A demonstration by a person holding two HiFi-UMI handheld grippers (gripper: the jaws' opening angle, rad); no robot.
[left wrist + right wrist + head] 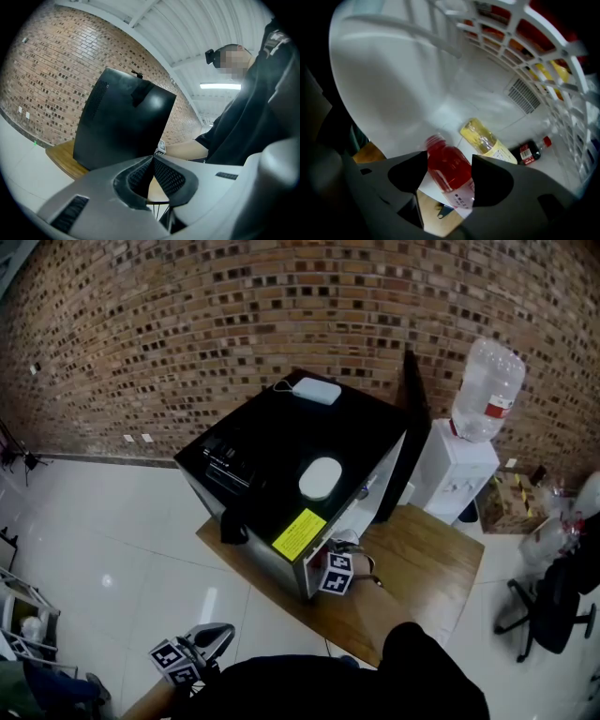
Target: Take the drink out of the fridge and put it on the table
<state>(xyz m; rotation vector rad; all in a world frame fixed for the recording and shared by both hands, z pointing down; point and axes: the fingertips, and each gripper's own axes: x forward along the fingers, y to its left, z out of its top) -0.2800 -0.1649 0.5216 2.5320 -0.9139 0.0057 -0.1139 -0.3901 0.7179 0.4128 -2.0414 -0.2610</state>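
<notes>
Item: red drink bottle (448,171), at the open front of the mini fridge (393,84), cap pointing away from us, long axis running along our right gripper (450,158), whose pads pinch its sides. Also: our left gripper (152,159), jaws pressed together, empty, well apart from the fridge

Supports: wooden table (427,563) on white tile floor (112,521).
A black fridge (281,451) stands on the table's left part; the right part is bare wood. A white water dispenser (455,470) and a black chair (553,606) stand on the floor. On the fridge's white bottom (520,133), a yellow bottle (485,140) and a dark red-capped bottle (529,151) lie on their sides.
</notes>
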